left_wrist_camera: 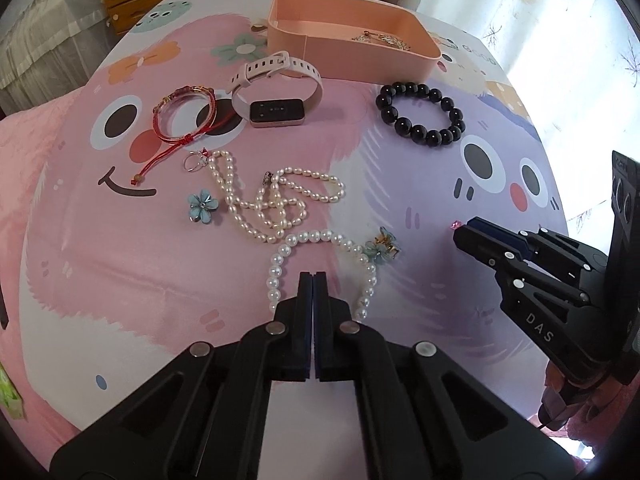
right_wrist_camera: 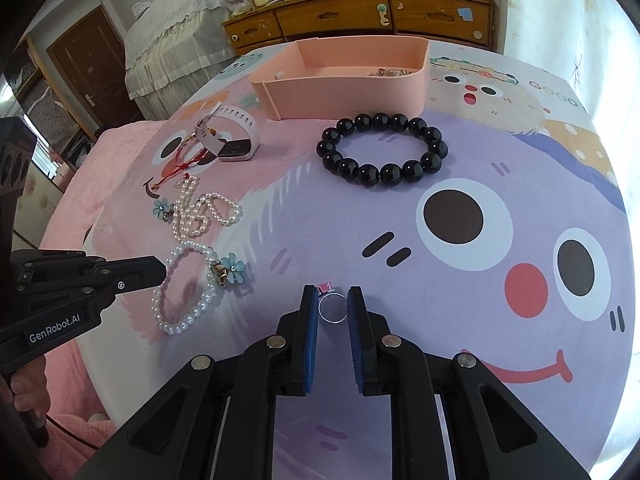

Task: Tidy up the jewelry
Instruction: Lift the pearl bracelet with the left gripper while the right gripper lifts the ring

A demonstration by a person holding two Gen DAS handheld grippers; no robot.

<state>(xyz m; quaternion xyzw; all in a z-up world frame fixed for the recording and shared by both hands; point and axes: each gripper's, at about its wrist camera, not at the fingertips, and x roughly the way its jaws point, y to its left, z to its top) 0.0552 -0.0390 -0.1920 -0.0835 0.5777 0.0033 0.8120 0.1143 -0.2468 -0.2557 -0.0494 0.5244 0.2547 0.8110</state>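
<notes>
A silver ring with a pink stone (right_wrist_camera: 331,307) lies on the cartoon cloth between the open fingers of my right gripper (right_wrist_camera: 333,300), not clamped. My left gripper (left_wrist_camera: 313,280) is shut and empty, above a pearl bracelet (left_wrist_camera: 320,268) with a blue flower charm (left_wrist_camera: 380,249). The right gripper also shows in the left wrist view (left_wrist_camera: 466,232). A pink box (left_wrist_camera: 348,36) at the far edge holds some small jewelry (left_wrist_camera: 380,38). On the cloth lie a black bead bracelet (right_wrist_camera: 382,150), a pearl necklace (left_wrist_camera: 276,200), a blue flower piece (left_wrist_camera: 203,205), a red string bracelet (left_wrist_camera: 184,116) and a pink watch (left_wrist_camera: 276,92).
The table carries a pink and purple cartoon cloth (right_wrist_camera: 460,280). A wooden drawer cabinet (right_wrist_camera: 360,16) stands behind the table. A bed with a white cover (right_wrist_camera: 172,32) is at the far left. A bright curtain (left_wrist_camera: 540,8) hangs at the right.
</notes>
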